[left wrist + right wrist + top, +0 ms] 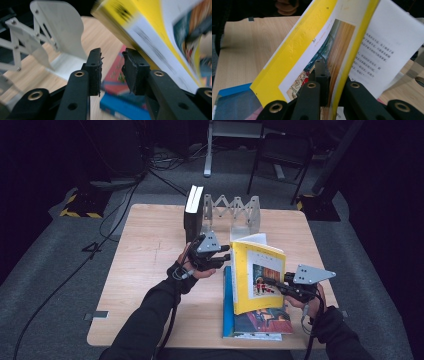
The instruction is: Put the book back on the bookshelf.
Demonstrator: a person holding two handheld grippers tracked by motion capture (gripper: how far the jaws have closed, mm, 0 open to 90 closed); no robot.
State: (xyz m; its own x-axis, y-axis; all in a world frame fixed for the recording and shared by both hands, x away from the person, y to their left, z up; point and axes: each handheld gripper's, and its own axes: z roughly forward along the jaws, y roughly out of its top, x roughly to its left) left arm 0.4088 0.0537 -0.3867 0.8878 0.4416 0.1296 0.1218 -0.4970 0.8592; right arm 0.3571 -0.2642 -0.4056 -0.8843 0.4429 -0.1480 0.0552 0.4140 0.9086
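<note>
The yellow book [150, 27] is blurred and cut off by the left gripper view's edges.

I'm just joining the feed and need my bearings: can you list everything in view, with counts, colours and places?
Yellow book: one, yellow cover with a picture, raised upright over the stack, its cover clamped at the right edge.
Flat books: a stack under the yellow one, blue and red covers; exact count unclear.
Black book: one, black with white page edges, standing upright at the rack's left end.
Book rack: one, pale grey accordion type, far middle of the table.
Table: one, light wood.
Chair: one, dark, on the floor beyond the table.
Left gripper: black, jaws apart with nothing between them, beside the yellow book's spine.
Right gripper: black, shut on the yellow book's cover.
</note>
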